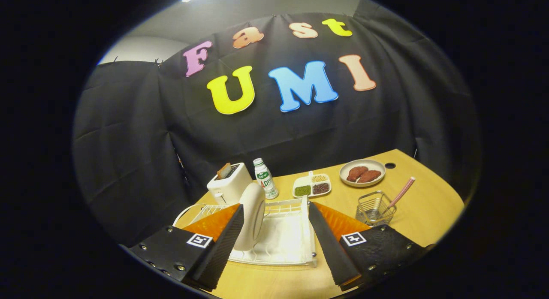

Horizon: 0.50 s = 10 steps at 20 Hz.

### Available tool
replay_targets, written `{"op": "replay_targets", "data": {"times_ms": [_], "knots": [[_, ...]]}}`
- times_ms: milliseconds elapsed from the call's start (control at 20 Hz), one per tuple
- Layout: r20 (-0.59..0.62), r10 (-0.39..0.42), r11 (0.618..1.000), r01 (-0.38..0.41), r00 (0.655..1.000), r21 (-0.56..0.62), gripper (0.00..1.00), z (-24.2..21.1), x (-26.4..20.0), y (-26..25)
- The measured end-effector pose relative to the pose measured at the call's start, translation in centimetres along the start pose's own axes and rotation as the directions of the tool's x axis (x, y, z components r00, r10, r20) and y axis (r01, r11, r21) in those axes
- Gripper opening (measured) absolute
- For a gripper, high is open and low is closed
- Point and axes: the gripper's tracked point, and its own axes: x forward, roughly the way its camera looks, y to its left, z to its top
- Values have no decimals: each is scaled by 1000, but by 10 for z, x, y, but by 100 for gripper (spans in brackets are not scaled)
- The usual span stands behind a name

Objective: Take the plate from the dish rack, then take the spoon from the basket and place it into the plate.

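Note:
A white plate (252,216) stands on edge in the white dish rack (288,237), close against the inner face of my left finger. My gripper (274,237) hangs over the rack with its fingers spread wide, so it is open and only the left finger is near the plate. Beyond the right finger stands a small wire basket (375,209) on the wooden table (424,213). A spoon with a pink handle (401,192) leans out of that basket toward the right.
A white toaster (228,183) with a slice of toast stands behind the rack. Next to it are a small white bottle (265,179), a divided tray of grains (312,185) and a plate with two brown pieces of food (363,173).

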Motion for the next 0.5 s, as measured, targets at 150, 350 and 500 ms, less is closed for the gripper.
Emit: {"op": "replay_targets", "data": {"times_ms": [150,350,500], "knots": [[-52,23,1000,-22,998,20,92,-13,32,19],[-102,32,997,-25,994,70,91,-25,68,33],[-152,19,994,-2,988,113,84,-39,88,37]]}}
